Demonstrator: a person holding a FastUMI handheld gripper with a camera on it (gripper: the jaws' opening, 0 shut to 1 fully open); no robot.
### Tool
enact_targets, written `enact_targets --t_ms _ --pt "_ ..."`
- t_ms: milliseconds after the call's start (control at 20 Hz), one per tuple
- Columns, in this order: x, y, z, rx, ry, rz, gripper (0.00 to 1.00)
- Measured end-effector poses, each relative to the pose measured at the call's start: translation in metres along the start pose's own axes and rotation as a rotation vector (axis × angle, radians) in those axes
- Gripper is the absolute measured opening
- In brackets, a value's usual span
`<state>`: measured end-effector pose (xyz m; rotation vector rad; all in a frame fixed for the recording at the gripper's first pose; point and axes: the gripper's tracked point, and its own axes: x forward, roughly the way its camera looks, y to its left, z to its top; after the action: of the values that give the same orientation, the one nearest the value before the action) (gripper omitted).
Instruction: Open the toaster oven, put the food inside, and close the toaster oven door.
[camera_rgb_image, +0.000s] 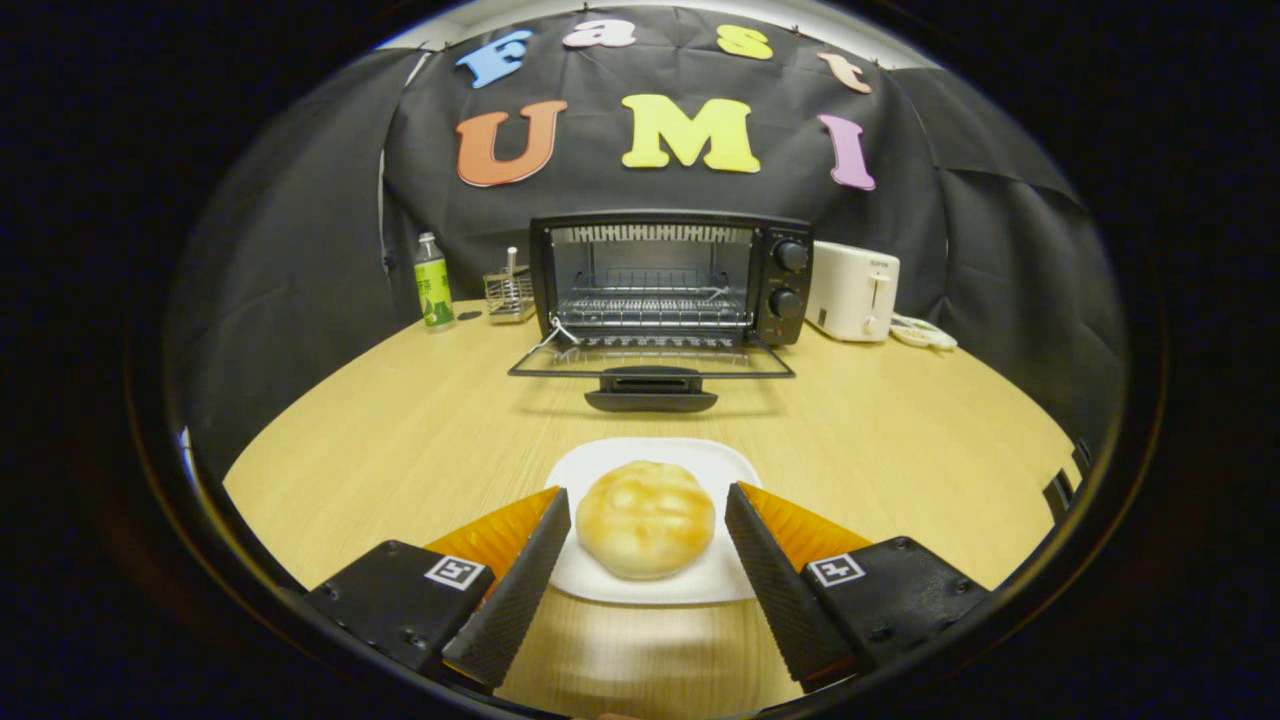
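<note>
With its door dropped flat on the desk (400, 440), the toaster oven (672, 280) gapes; the tool (648, 518) spreads around the bun (645, 518) on its white plate (700, 458), labels unreadable.

The gripper (647, 500) ends in two wedge-shaped fingers (520, 590) whose inner faces carry a fine ribbed, cross-hatched texture. Each finger tapers to a narrow tip and widens toward its base. Behind each sits a blocky mount with rounded corners and small round screw heads along its top. Each mount bears one square black-and-white marker tag (455, 572). A flat slanted panel runs along the outer side of each finger.
</note>
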<state>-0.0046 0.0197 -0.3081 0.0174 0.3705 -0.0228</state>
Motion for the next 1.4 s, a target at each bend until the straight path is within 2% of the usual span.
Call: enact_targets --t_ms 500,750,1000,1250,1400 --pt "0.015 0.000 -0.016 0.033 0.013 0.015 1.00" --pt "0.012 -0.002 -0.014 0.008 0.025 -0.004 0.90" --pt "-0.004 0.004 0.021 0.048 -0.054 0.026 0.88" --pt "-0.007 0.018 0.048 0.091 -0.059 0.092 0.87" --pt "-0.002 0.023 0.069 0.174 -0.088 0.126 0.87"
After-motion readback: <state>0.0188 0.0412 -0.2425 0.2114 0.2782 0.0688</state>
